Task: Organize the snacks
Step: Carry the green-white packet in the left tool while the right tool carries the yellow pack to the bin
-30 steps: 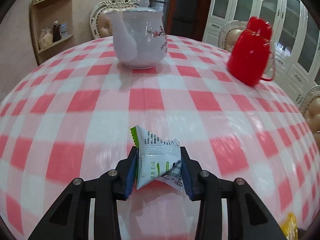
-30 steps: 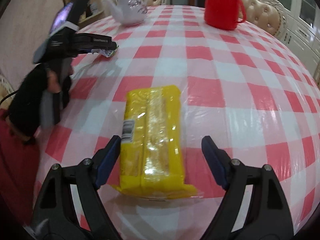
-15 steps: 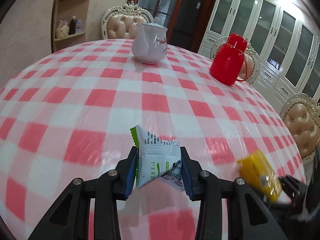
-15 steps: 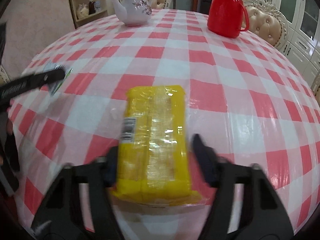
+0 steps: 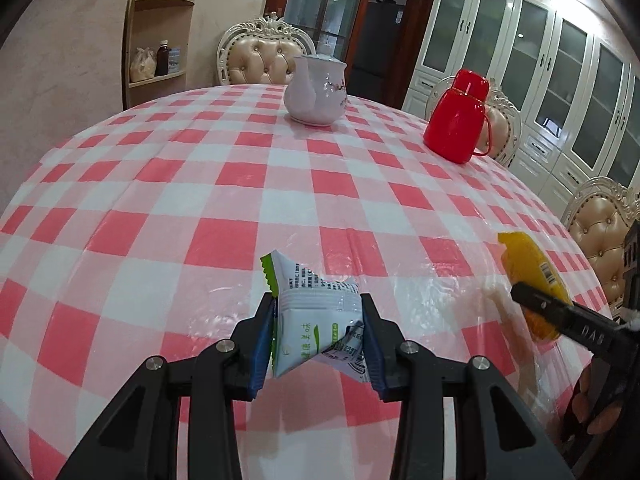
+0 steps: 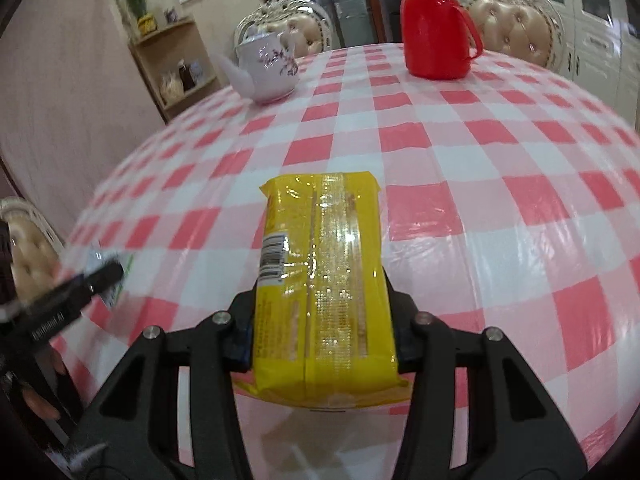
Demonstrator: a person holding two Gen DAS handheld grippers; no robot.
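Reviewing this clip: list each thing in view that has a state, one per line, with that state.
left gripper: shut on the white snack packet
right gripper: shut on the yellow snack pack
white snack packet: sealed, crumpled, held
yellow snack pack: sealed, held
teapot: upright, lid on
red jug: upright, lid on

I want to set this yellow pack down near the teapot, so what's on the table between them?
Nothing: in the right wrist view only bare checked tablecloth runs from the yellow pack to the teapot. The red jug stands off to the right.
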